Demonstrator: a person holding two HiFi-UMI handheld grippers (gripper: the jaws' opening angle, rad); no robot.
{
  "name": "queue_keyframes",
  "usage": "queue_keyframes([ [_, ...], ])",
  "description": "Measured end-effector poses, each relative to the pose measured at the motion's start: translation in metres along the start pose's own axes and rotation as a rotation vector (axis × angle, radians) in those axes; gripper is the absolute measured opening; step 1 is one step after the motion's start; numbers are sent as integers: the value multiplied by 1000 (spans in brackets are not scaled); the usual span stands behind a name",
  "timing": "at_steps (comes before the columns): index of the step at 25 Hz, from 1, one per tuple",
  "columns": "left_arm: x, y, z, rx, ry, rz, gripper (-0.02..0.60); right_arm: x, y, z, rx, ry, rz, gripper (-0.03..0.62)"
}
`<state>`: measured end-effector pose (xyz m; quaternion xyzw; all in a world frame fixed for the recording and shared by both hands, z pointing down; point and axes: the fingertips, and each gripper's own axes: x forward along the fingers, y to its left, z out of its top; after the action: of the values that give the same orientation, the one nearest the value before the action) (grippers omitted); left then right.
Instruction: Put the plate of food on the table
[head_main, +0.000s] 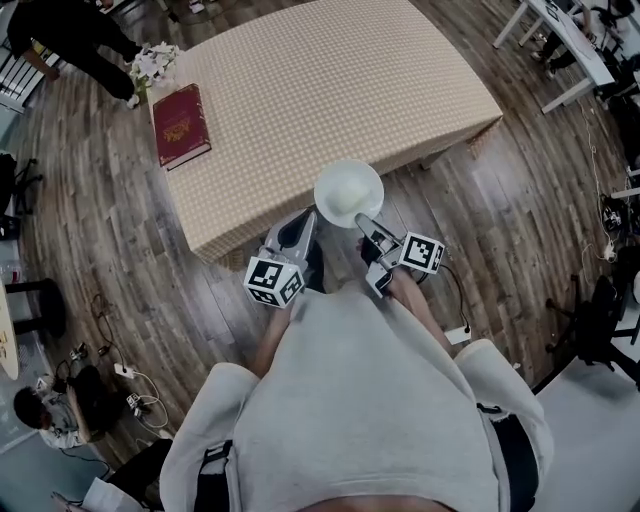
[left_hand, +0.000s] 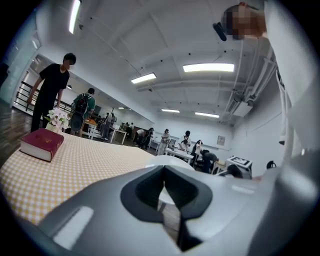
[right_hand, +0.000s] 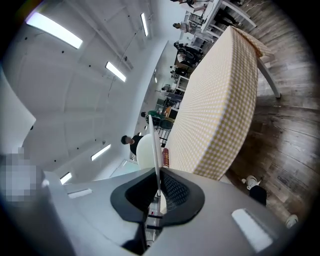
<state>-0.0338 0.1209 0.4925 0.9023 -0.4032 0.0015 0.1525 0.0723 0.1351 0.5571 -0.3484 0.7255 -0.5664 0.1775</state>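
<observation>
My right gripper is clenched on the rim of the plate. My left gripper sits at the plate's other near edge, though I can't tell if it pinches or only props. The table is just ahead. This looks like the carrying step, so next I go forward over the table, then lower the plate level.

**No writing can be read in any view**

The red book, at the upper left of the head view, has a gold emblem on its cover, and any title there is too small to read. A small framed notice hangs on the far wall, right of centre in the left gripper view, and it is blurred. Near the middle of the head view, the cubes on the left gripper and right gripper carry black-and-white square markers. These are patterns, not letters or numbers.
</observation>
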Motion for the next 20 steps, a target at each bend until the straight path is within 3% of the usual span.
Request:
queue_keyframes([
  [8,57,65,37,-3,20,-21,8,72,4,52,9,-10,-9,14],
  [13,98,116,65,-1,26,-42,8,124,0,93,-10,-21,-68,14],
  [15,113,136,77,-1,25,-49,8,146,4,110,0,-31,-61,14],
  [18,134,163,94,0,14,-60,8,182,19,141,-103,-40,9,14],
  [20,145,180,105,1,5,-68,8,202,25,156,-112,-51,30,14],
])
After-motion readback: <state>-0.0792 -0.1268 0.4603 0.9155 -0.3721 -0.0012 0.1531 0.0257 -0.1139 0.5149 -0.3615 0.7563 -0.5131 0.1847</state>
